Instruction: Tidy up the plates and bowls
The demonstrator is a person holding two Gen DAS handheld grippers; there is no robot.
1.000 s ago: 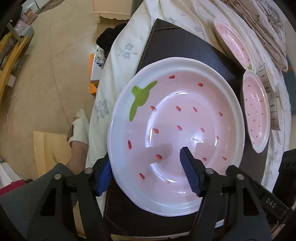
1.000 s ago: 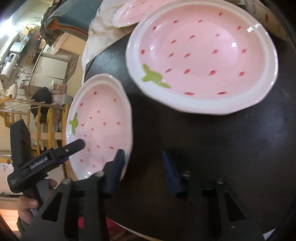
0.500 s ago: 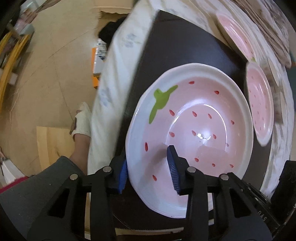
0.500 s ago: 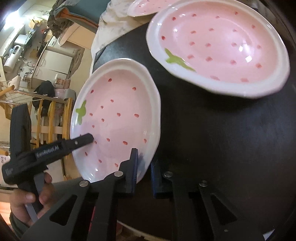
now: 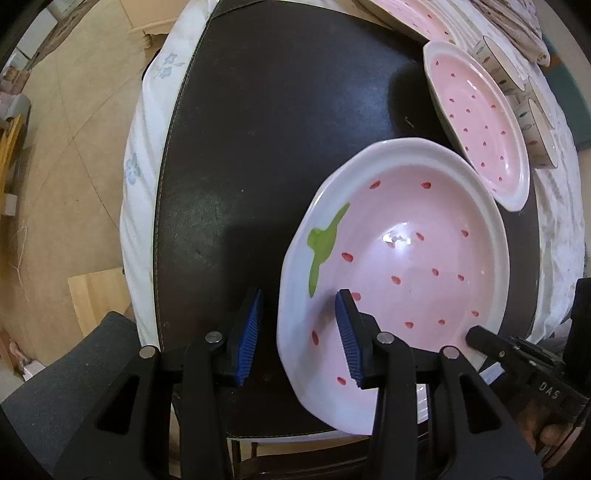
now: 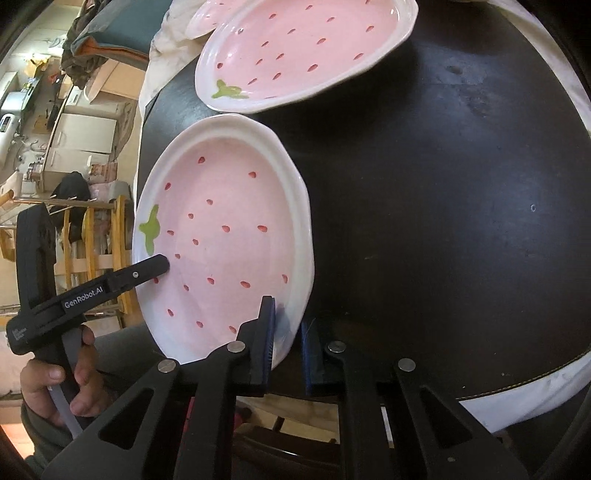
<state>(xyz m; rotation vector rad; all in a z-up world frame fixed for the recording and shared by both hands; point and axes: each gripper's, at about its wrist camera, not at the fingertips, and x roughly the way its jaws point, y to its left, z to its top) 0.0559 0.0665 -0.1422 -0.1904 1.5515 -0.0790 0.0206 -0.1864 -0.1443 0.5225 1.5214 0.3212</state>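
A large pink strawberry plate (image 5: 399,266) with white rim is held tilted over the dark table mat (image 5: 258,147). My left gripper (image 5: 301,328) straddles its near-left rim, jaws apart, the rim not pinched. My right gripper (image 6: 286,341) is shut on the same plate's (image 6: 221,236) near rim, one pad inside, one under. The left gripper's finger (image 6: 147,269) shows at the plate's far side in the right wrist view. A second strawberry plate (image 5: 476,118) lies behind; it also shows in the right wrist view (image 6: 306,48).
Patterned small bowls (image 5: 535,122) stand at the far right beside the second plate. A floral white tablecloth (image 5: 144,147) hangs off the table's left edge. Another pink dish (image 5: 406,14) sits at the back. Floor and a wooden board (image 5: 99,299) lie left.
The large plate has shifted right and nearer in the left wrist view. My left jaws have opened wider off its rim. My right gripper has closed on the plate's rim.
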